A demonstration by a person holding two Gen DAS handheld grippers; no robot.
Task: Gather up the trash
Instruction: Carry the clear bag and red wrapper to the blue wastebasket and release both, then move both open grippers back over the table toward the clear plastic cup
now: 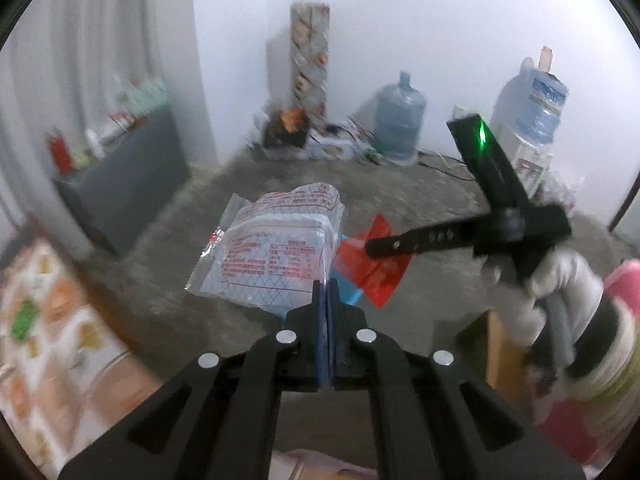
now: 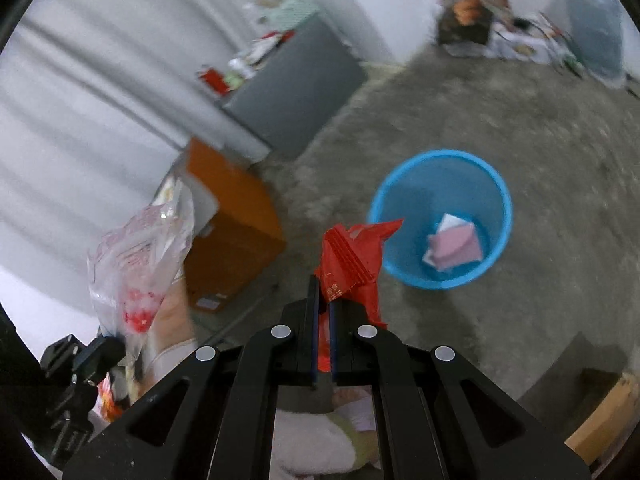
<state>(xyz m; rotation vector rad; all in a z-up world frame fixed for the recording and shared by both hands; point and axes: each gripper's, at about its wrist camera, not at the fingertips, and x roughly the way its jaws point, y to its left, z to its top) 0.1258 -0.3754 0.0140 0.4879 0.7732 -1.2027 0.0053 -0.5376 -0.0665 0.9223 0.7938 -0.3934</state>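
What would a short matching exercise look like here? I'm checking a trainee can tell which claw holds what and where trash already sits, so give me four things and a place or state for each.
Things:
1. red wrapper
2. clear printed bag
3. pink and white paper
4. blue bin

Places or states:
A. lying inside the bin
B. clamped in the right claw
C. standing on the concrete floor
D. clamped in the left claw

Pairs: 1-B, 2-D, 3-A, 4-C
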